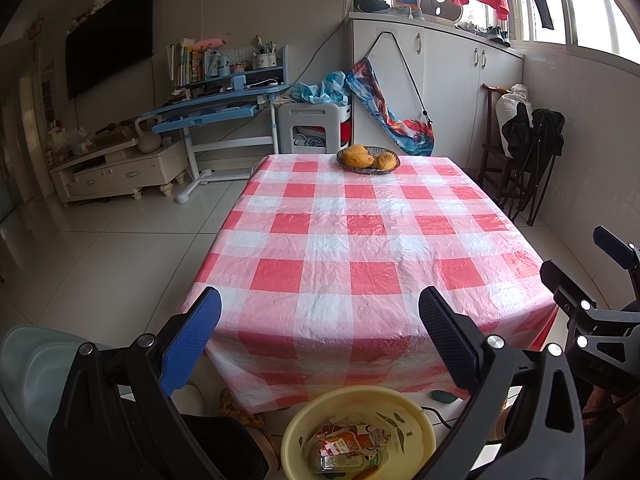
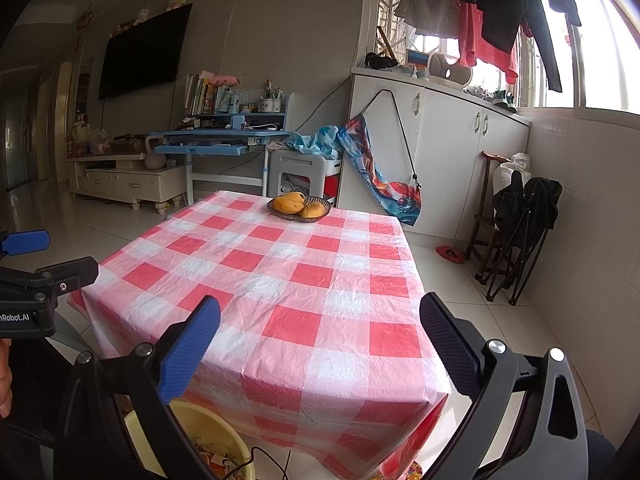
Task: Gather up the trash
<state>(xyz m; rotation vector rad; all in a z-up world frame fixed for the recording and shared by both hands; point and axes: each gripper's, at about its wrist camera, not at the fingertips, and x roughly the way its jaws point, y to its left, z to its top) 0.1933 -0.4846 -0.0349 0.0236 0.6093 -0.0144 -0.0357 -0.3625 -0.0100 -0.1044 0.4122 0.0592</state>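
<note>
The left gripper (image 1: 320, 340) gaped wide and held nothing, above the near table edge. At six o'clock below it sat a yellow basin (image 1: 416, 412) with the wrappers (image 1: 348, 448) inside. The right gripper (image 2: 320, 344) was equally wide and empty over the checked tablecloth (image 2: 280, 280). At twelve o'clock, a fruit basket (image 1: 368, 160) rested far off.

a home living room: wall television (image 1: 110, 36), child's study desk (image 1: 224, 108), checked-cloth table (image 1: 360, 248), laundry (image 2: 488, 12) at the window.
</note>
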